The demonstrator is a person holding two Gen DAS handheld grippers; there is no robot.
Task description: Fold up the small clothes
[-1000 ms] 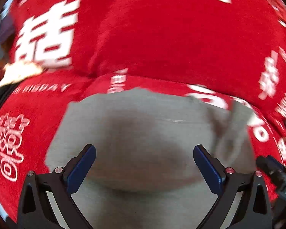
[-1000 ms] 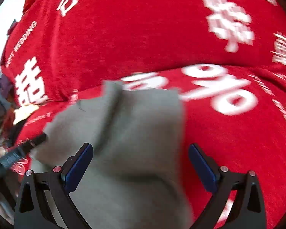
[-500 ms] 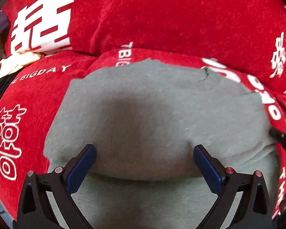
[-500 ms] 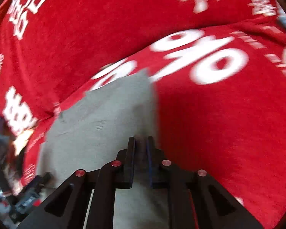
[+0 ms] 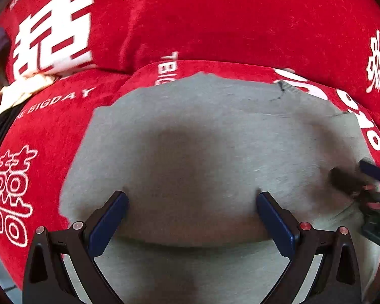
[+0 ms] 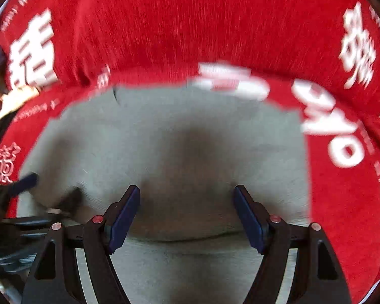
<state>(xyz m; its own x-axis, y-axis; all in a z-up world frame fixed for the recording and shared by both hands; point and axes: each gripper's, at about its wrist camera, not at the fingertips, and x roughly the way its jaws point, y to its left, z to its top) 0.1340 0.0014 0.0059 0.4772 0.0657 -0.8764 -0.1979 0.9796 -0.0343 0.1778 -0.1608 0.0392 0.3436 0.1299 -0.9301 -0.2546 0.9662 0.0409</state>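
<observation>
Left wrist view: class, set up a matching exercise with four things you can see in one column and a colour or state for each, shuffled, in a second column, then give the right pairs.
Things:
1. garment
2. cover
3. left tool
4. tool pads

Descriptions:
A. blue
B. red with white print
C. grey, lying flat on the cover
D. jaws apart over the garment, nothing pressed between them

Pairs: 1-C, 2-B, 3-D, 4-A

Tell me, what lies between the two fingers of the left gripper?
Only the grey garment; the left wrist view shows it between the open fingers of the left gripper, nothing else.
</observation>
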